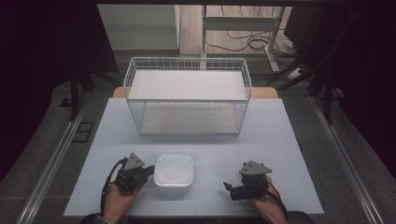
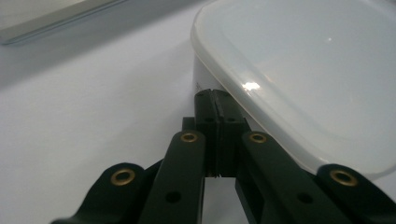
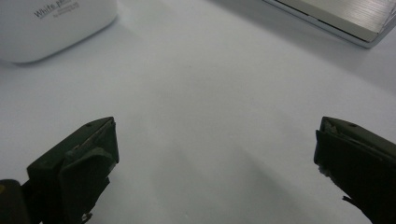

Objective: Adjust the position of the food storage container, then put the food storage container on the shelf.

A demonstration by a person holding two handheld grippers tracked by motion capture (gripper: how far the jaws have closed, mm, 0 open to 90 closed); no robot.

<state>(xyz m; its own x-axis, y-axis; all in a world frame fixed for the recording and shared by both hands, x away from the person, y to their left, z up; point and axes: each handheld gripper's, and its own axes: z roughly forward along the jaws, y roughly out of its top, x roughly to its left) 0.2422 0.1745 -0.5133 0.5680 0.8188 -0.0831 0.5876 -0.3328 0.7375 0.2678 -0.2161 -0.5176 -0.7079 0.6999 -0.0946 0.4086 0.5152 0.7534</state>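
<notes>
A white square plastic container [image 1: 173,170] with a translucent lid stands near the table's front edge, between my two grippers. My left gripper [image 1: 149,171] is at its left side. In the left gripper view the jaws [image 2: 215,100] are shut together with nothing between them, and their tips rest against the container [image 2: 303,70] wall just under the lid's rim. My right gripper [image 1: 230,191] lies to the right of the container, apart from it, pointing left. Its jaws [image 3: 217,149] stand wide open over bare table, with the container [image 3: 51,25] farther ahead at the left.
A white wire basket [image 1: 187,95] with a flat white floor stands at the back middle of the pale table [image 1: 271,140]. Its base edge [image 3: 336,14] shows ahead of the right gripper. Dark floor, rails and cables surround the table.
</notes>
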